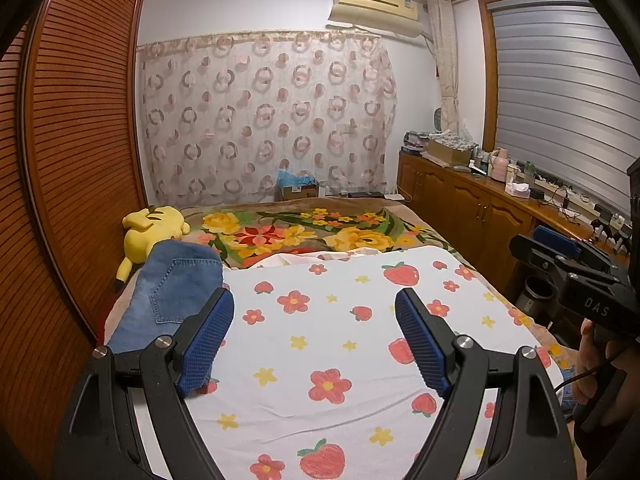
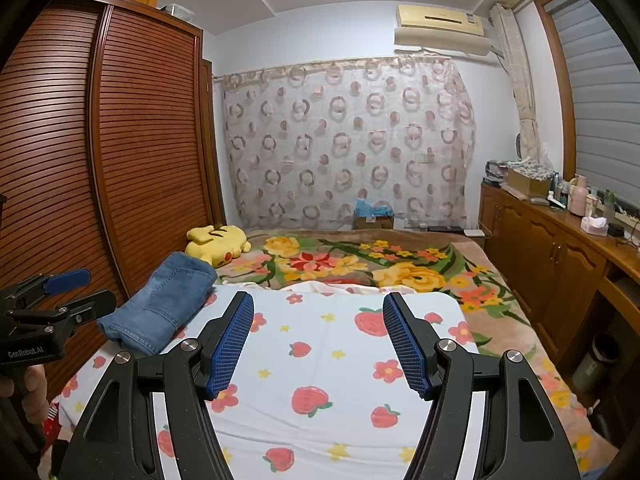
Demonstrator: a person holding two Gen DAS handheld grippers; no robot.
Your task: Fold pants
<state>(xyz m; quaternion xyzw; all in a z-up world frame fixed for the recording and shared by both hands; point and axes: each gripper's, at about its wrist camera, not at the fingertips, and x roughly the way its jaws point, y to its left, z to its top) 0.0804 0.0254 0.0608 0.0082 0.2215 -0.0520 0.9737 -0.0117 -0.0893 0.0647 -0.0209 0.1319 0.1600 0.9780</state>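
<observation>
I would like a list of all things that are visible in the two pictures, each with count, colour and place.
jeans: one, blue, folded, bed's left edge by the wardrobe
sheet: one, white with strawberries, near part of bed
blanket: one, brown with flowers, far part of bed
plush toy: one, yellow, beyond the jeans
wardrobe: one, brown, left
curtain: one, pale with rings, far wall
air conditioner: one, cream, above the curtain
cabinet: one, brown, right, small items on top
left gripper: black and blue, open, empty
right gripper: black and blue, open, empty

A yellow plush (image 2: 218, 244) lies beside my wardrobe (image 2: 132, 152). Behind the floral blanket (image 1: 320, 232) hangs a ring-patterned curtain (image 1: 264, 112).
</observation>
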